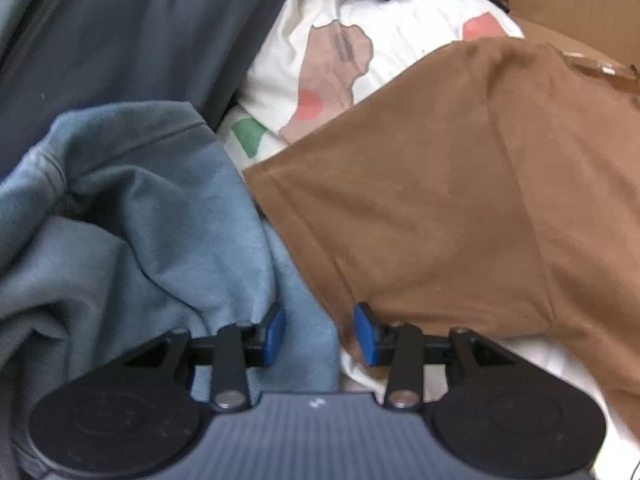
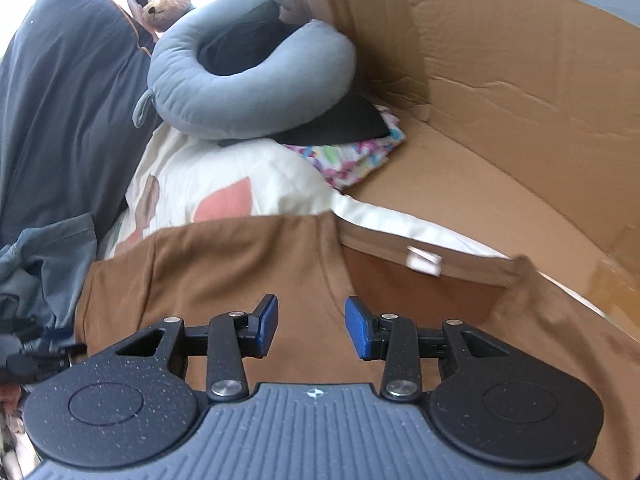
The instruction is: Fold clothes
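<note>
Brown shirt [image 2: 224, 272] spread flat over patterned white bedding [image 2: 240, 176], collar end with its white label [image 2: 424, 262] toward far right, next to cardboard box wall [image 2: 520, 92]. Blue-grey garment [image 1: 132, 216] bunched at near left, touching the shirt's left edge.

Left gripper [image 1: 320, 334]: fingers apart, nothing clamped; poised right at the seam where blue-grey cloth meets brown hem. Right gripper [image 2: 312, 328]: fingers apart, empty, hovering over the shirt body just short of the neckline.

Risks, judged from layout:
- Left jaws closing here could catch both garments at once, dragging the blue-grey piece into the fold.
- Pinch too deep could pick up bedding beneath the hem.
- Right jaws set mid-panel rather than at an edge; likely a bunched, crooked fold.
- Box wall close on right; little room to swing cloth.

Poorly seen:
- Sleeves and lower hem cut off by gripper bodies.
- Left view blurred; contact between right pad [image 1: 366, 334] and hem possibly grazing, cannot be settled.
- Grey neck pillow [image 2: 248, 68], dark pillow [image 2: 60, 92], teddy bear [image 2: 164, 2] far off.
</note>
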`<state>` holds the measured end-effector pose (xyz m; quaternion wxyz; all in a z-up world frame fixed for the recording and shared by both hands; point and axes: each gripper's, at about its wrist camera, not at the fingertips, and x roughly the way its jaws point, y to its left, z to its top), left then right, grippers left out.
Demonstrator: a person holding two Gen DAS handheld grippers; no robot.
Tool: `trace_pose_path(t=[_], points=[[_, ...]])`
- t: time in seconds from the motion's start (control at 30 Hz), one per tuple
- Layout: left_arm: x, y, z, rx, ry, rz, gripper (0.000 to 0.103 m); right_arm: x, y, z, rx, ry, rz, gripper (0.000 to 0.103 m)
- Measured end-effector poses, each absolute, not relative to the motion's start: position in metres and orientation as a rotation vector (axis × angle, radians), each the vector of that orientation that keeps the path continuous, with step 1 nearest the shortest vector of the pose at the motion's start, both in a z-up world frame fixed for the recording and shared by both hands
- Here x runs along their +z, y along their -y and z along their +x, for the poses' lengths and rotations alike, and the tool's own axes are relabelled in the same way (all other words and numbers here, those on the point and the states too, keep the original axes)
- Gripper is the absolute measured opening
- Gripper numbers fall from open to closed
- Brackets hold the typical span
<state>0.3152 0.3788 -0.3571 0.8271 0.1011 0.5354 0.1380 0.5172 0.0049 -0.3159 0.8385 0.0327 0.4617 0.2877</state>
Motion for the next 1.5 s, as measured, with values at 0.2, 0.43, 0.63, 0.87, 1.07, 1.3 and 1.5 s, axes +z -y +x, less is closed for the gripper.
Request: trace_pose_path(t=[0.2, 0.43, 0.63, 0.87, 1.07, 1.3, 1.5], points=[[-0.341, -0.374, 0.311, 0.338, -1.120, 0.191, 0.039, -0.309, 0.040, 0.500, 0.538, -0.988, 0.077, 0.044], [-0.319, -0.359, 0.301, 0.334, -1.043, 0.136, 0.039, -0.298, 0.082, 0.473, 0.463, -0.996, 0.065, 0.050], [-0.305, -0.338, 0.290, 0.299, -0.968, 0.117, 0.040, -0.284, 0.100, 0.449, 0.442, -0.980, 0.044, 0.050], [-0.272, -0.307, 0.258, 0.254, -0.979, 0.080, 0.041, -0.233, 0.118, 0.422, 0.409, -0.959, 0.036, 0.050], [-0.241, -0.280, 0.228, 0.207, -1.021, 0.049, 0.041, -0.181, 0.143, 0.392, 0.372, -0.995, 0.059, 0.050], [-0.211, -0.249, 0.203, 0.154, -1.047, 0.032, 0.048, -0.144, 0.177, 0.337, 0.305, -0.983, 0.150, 0.051], [-0.195, -0.231, 0.179, 0.133, -1.012, -0.028, 0.050, -0.144, 0.200, 0.280, 0.277, -0.992, 0.276, 0.055]])
